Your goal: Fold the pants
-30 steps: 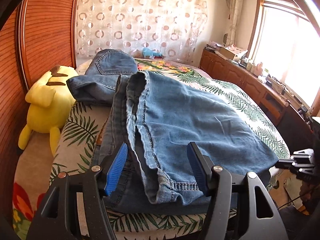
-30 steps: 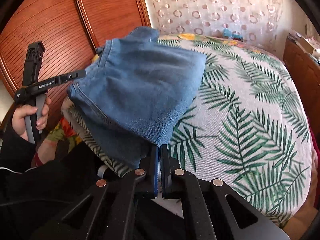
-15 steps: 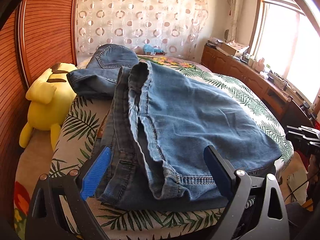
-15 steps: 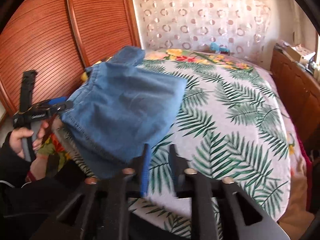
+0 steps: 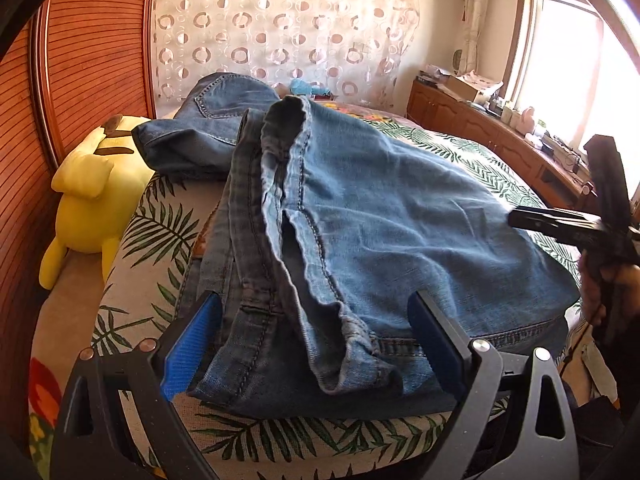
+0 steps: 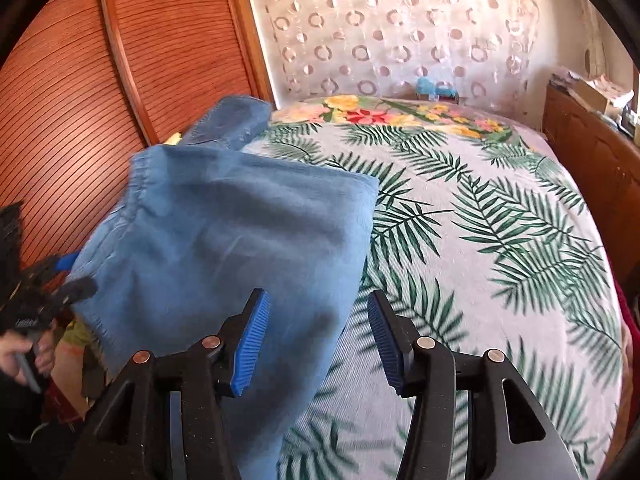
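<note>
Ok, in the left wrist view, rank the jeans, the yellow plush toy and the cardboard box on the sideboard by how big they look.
1. Jeans, largest.
2. Yellow plush toy.
3. Cardboard box, smallest, though it sits farthest from the camera, so its true size is unsure.

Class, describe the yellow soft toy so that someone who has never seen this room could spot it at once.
Start at the bed with the palm-leaf cover. In the gap between its left side and the ribbed wooden wall sits the soft toy, beside the jeans. It is the only bright yellow, plush thing there.
</note>
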Motion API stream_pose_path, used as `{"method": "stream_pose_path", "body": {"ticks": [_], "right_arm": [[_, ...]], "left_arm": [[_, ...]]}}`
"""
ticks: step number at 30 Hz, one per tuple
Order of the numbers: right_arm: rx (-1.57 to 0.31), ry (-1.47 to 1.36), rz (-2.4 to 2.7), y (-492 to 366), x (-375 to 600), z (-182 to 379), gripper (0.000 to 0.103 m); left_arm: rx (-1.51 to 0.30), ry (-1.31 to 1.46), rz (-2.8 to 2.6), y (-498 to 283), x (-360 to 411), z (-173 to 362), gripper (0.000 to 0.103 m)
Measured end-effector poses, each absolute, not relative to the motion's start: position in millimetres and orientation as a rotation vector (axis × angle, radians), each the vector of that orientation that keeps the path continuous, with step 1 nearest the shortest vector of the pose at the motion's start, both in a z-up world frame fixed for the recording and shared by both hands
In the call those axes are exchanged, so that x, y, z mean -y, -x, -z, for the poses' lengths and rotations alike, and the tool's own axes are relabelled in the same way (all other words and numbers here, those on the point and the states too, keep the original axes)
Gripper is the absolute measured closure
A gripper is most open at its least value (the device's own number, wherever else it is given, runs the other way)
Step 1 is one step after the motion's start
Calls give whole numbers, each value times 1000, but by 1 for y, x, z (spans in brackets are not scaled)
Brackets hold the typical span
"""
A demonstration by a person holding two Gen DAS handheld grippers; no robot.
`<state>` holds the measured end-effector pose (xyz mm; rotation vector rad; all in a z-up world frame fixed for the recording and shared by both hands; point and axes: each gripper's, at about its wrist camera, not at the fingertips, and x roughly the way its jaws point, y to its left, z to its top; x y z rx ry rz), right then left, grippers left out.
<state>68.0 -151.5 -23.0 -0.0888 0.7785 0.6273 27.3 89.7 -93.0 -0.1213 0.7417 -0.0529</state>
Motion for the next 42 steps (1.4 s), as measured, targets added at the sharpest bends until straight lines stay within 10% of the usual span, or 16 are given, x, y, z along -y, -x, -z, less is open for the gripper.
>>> {"method": "stream_pose_path", "body": {"ticks": [21, 25, 42], "right_arm": [[-873, 28, -667, -122, 112, 52, 51], [-876, 26, -690, -119, 108, 52, 90], [-607, 124, -514, -117, 163, -34, 98]], "left_arm": [[-740, 118, 46, -29, -93, 95, 9], [-739, 119, 46, -28, -92, 95, 9], [-692, 100, 128, -42, -69, 66, 9]]}}
